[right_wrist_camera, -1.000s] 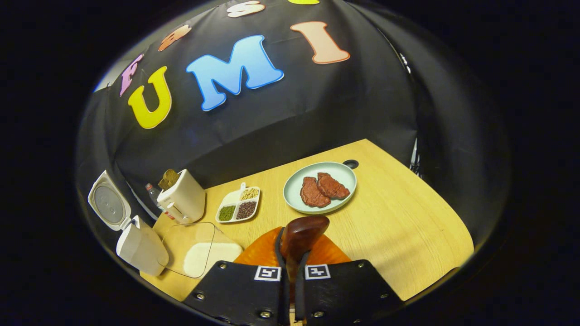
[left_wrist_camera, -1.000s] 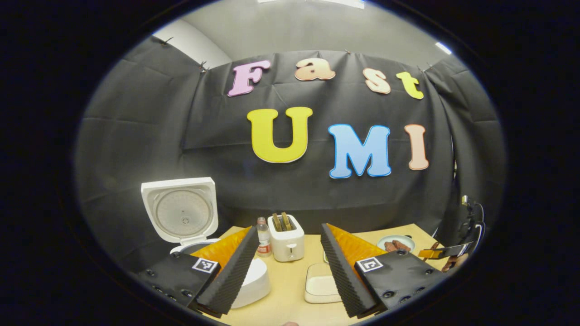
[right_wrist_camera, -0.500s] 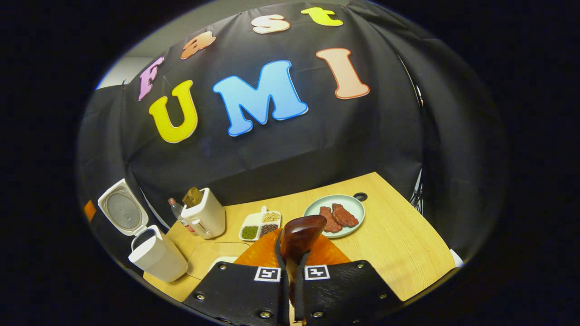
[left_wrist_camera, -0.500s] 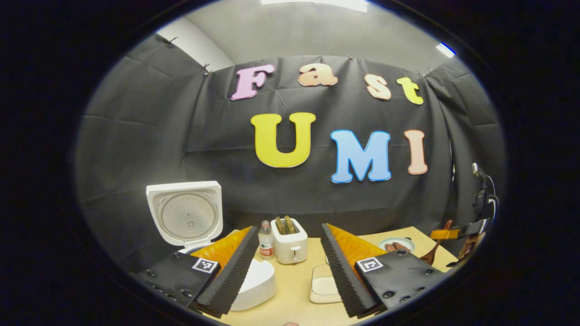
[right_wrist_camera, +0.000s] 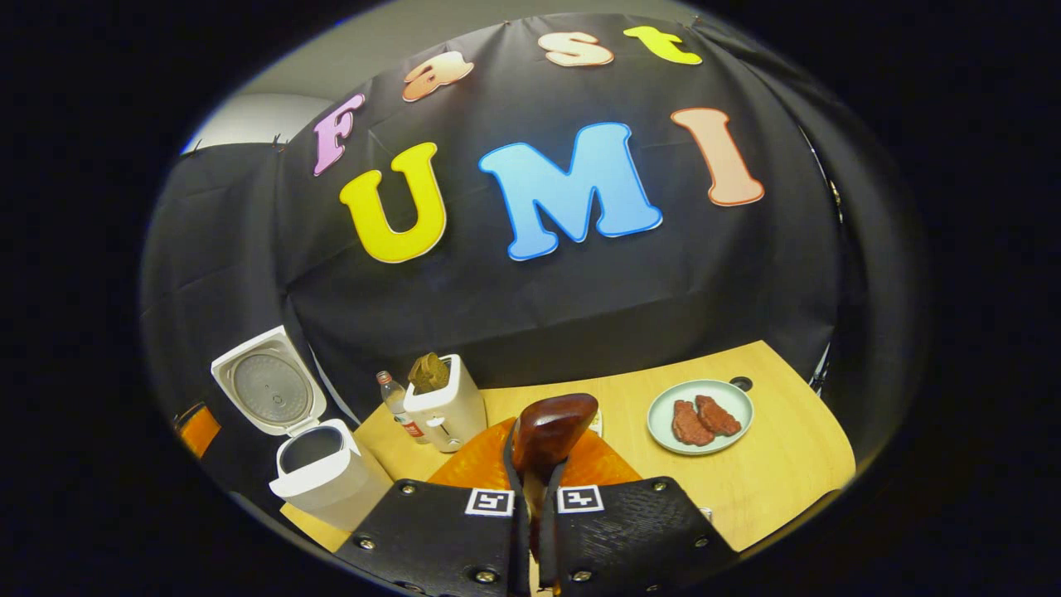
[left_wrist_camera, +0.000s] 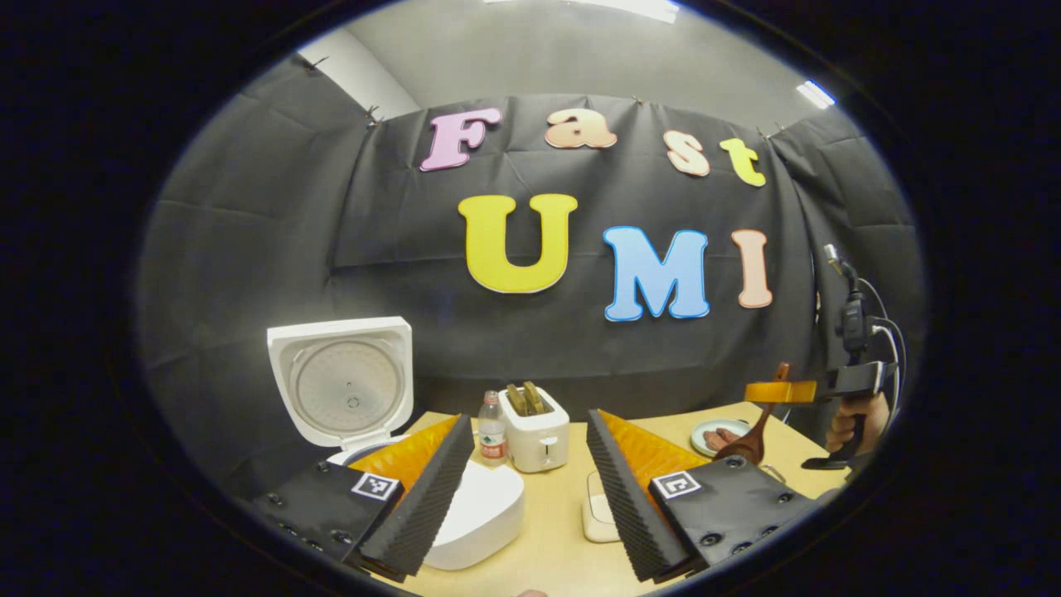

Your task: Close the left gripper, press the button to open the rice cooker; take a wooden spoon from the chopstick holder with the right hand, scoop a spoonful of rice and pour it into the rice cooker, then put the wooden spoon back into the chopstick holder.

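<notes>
Black screwed gripper (right_wrist_camera: 532, 497) plates, square markers

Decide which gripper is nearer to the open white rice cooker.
Left. The left gripper hovers right by the open white rice cooker, one finger overlapping it. The right gripper, holding the dark wooden spoon, is raised across the table.

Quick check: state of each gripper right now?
Left gripper: open, holding nothing.
Right gripper: shut on the wooden spoon.

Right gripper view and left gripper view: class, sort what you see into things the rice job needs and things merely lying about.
Job:
rice cooker, lid up
wooden spoon, clamped in right gripper
left gripper, open

Lying about:
toaster
bottle
plate of meat
</notes>
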Available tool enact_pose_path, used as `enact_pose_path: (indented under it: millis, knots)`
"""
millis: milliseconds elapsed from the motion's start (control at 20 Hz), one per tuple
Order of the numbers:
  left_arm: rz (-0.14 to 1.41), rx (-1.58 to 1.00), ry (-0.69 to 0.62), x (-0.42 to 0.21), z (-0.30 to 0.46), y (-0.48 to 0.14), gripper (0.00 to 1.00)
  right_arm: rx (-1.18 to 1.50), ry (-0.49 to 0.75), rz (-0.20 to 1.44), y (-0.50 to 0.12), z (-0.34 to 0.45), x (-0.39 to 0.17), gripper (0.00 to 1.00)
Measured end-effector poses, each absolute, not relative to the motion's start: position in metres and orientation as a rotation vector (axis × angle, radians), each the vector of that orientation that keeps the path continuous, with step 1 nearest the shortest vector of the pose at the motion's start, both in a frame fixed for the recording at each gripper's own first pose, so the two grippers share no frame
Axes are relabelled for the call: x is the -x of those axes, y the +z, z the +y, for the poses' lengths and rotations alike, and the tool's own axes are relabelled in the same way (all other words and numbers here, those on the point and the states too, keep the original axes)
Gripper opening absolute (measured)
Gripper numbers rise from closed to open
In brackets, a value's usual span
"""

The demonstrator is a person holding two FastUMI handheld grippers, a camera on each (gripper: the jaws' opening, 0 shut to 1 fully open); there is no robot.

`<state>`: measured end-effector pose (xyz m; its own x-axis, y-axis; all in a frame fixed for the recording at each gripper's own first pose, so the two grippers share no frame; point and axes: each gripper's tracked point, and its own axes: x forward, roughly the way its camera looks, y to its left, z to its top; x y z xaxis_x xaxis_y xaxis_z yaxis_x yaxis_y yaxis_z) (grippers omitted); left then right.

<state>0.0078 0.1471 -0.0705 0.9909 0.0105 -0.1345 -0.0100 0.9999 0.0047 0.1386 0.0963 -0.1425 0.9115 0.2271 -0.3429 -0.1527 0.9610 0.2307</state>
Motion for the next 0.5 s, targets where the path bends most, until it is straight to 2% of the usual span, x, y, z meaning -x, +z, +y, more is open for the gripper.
enact_pose_path:
  millis: [200,250,300,350,400,500]
  knots:
    - [0.144,-0.021,0.004,-0.012,0.165,-0.076,1.00,-0.150,0.227,0.410,-0.182,0.142,-0.161,0.05]
    - [0.151,-0.020,0.002,-0.013,0.168,-0.078,0.95,-0.135,0.226,0.419,-0.194,0.151,-0.167,0.05]
    - [0.156,-0.018,0.002,-0.013,0.171,-0.082,1.00,-0.117,0.219,0.428,-0.208,0.158,-0.174,0.05]
    - [0.158,-0.015,0.002,-0.013,0.175,-0.084,1.00,-0.096,0.209,0.440,-0.221,0.164,-0.180,0.05]
    - [0.163,-0.013,0.003,-0.012,0.182,-0.088,0.91,-0.071,0.197,0.450,-0.234,0.169,-0.186,0.05]
    - [0.178,-0.004,0.009,-0.014,0.189,-0.097,1.00,-0.019,0.194,0.489,-0.263,0.181,-0.194,0.05]
